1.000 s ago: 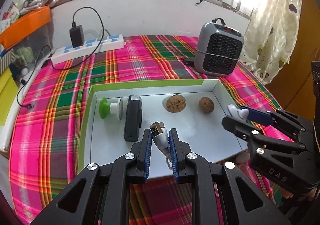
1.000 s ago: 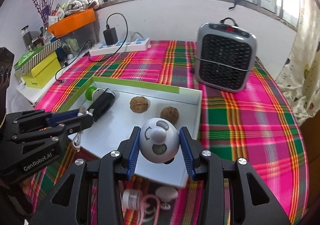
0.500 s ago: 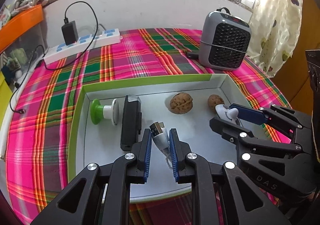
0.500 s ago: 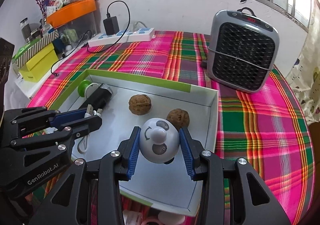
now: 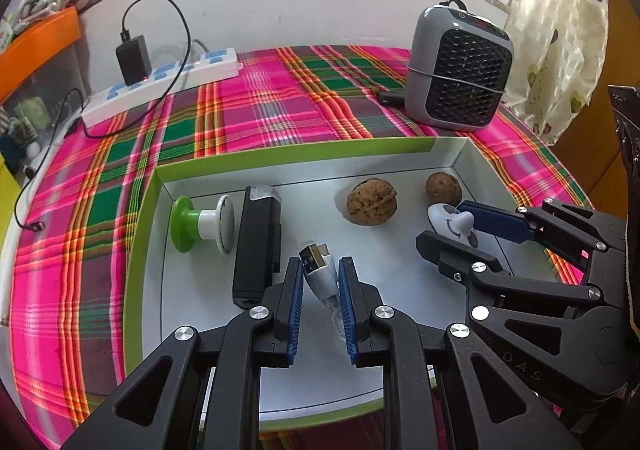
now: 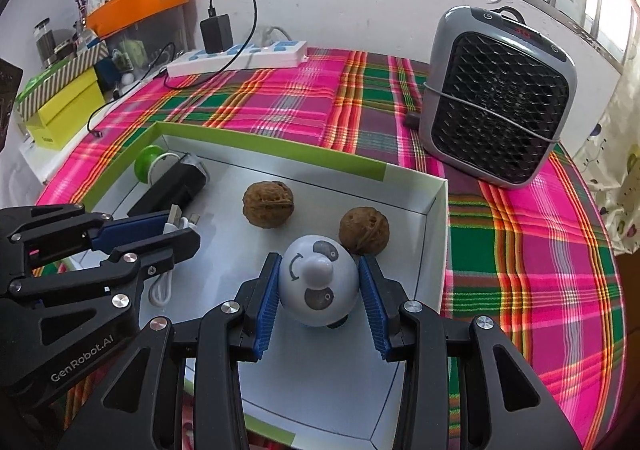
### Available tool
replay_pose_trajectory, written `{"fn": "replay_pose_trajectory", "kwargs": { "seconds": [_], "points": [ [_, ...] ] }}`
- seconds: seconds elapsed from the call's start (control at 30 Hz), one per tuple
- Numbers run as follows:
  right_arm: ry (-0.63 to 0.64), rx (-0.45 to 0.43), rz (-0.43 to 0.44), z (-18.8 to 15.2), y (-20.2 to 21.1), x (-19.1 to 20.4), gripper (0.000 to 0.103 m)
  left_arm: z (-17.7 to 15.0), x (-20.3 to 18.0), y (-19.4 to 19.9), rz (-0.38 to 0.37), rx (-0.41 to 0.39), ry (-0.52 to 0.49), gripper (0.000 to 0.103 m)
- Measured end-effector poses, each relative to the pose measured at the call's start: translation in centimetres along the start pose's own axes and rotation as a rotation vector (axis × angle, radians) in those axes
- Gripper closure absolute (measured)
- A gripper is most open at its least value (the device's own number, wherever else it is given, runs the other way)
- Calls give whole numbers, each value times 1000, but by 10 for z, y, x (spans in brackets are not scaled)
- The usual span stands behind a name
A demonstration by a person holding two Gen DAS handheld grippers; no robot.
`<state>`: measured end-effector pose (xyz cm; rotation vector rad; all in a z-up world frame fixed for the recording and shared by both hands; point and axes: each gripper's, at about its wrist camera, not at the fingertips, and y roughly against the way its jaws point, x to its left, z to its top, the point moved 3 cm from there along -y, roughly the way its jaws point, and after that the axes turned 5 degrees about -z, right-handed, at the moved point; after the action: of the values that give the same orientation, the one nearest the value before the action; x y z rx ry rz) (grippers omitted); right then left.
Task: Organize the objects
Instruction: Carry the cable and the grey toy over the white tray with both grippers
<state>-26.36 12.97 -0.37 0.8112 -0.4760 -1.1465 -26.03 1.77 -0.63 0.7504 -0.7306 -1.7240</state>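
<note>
A white tray with a green rim (image 5: 136, 250) (image 6: 436, 234) lies on the plaid cloth. My left gripper (image 5: 319, 270) (image 6: 176, 228) is shut on a white USB cable (image 5: 322, 278) (image 6: 164, 286) above the tray's middle. My right gripper (image 6: 318, 274) (image 5: 452, 228) is shut on a white panda-faced ball (image 6: 318, 282) (image 5: 446, 220), just in front of the smaller walnut (image 6: 364, 230) (image 5: 443, 188). The larger walnut (image 5: 371, 207) (image 6: 268, 203), a black device (image 5: 258, 246) (image 6: 172, 188) and a green-and-white spool (image 5: 200, 224) (image 6: 150, 166) lie in the tray.
A grey fan heater (image 5: 458, 66) (image 6: 498, 98) stands behind the tray at the right. A white power strip (image 5: 160, 80) (image 6: 240, 56) with a black charger lies at the back left. Boxes (image 6: 60, 106) and an orange bin (image 6: 136, 4) crowd the left side.
Both grippers have moved forward and down over the tray with their loads still held. The tray and heater look larger and closer.
</note>
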Motion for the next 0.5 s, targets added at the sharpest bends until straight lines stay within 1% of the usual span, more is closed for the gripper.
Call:
{"fn": "replay_pose_trajectory", "kwargs": {
  "seconds": [0.5],
  "points": [
    [18,-11,-27,0,-2,4,62,-2,0,-5,2,16,8,87]
  ]
}}
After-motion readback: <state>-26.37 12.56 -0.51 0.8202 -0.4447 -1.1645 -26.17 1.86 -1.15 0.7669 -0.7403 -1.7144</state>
